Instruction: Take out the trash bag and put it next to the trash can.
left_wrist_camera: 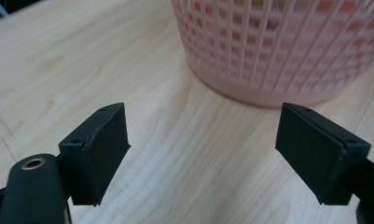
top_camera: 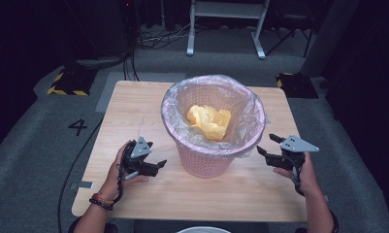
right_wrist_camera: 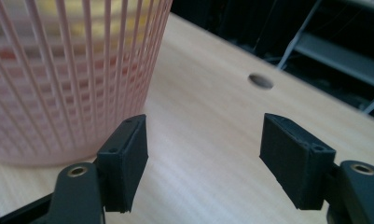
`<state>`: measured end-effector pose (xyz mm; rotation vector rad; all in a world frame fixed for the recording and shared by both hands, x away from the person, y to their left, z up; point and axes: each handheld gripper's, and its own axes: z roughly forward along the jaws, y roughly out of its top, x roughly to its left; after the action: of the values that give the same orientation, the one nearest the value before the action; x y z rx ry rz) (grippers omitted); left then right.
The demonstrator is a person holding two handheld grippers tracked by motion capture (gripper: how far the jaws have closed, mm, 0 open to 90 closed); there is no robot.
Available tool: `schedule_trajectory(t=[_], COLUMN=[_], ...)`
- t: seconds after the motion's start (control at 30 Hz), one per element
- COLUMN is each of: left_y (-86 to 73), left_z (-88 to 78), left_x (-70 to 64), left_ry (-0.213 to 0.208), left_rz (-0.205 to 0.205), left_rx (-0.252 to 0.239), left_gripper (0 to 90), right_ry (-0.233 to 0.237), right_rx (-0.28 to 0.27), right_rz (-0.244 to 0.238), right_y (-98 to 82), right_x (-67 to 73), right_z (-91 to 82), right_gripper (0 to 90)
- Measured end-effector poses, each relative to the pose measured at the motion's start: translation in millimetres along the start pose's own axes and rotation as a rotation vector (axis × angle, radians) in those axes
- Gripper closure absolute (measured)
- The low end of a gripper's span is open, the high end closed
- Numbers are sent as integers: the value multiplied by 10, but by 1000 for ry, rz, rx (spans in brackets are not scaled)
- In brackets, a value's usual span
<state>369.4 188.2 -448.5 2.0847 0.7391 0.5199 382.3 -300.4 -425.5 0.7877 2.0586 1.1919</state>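
Two black grippers flank a round pink lattice basket (top_camera: 209, 145) at the frame's centre, on a pale wood-grain table (top_camera: 134, 107). Left gripper (top_camera: 155, 167), lower left, has its jaws apart and empty, just beside the basket. Right gripper (top_camera: 269, 144), at right, likewise gapes empty near the crinkled clear liner (top_camera: 252, 121) holding yellow paper (top_camera: 209, 121).

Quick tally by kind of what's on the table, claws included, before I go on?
Pink basket: 1
Clear bag liner in the basket: 1
Yellow crumpled wad inside the liner: 1
Claws: 2, left claw and right claw, both open, one at each side of the basket
Total: 5
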Motion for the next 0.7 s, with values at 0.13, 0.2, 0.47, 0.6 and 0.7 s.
schedule_trajectory(t=[0.13, 0.2, 0.47, 0.6, 0.7], left_y=[107, 211, 474, 580, 648], left_z=[-60, -134, -335, -412, -466], left_x=[-18, -49, -169, -260, -327], left_ry=[2, 6, 1, -4, -8], left_rz=[12, 20, 27, 45, 67], left_rx=[-42, -88, -220, -266, -293], left_gripper=[170, 171, 181, 175, 175], right_ry=[-31, -69, -141, -158, -176], right_rx=[-27, -61, -148, -168, -175], right_rz=[-18, -35, -97, -129, -154], right_y=[78, 155, 427, 518, 555], right_x=[-5, -9, 9, 41, 70], right_z=[-27, -40, -140, -164, -166], right_gripper=[349, 379, 413, 428, 466])
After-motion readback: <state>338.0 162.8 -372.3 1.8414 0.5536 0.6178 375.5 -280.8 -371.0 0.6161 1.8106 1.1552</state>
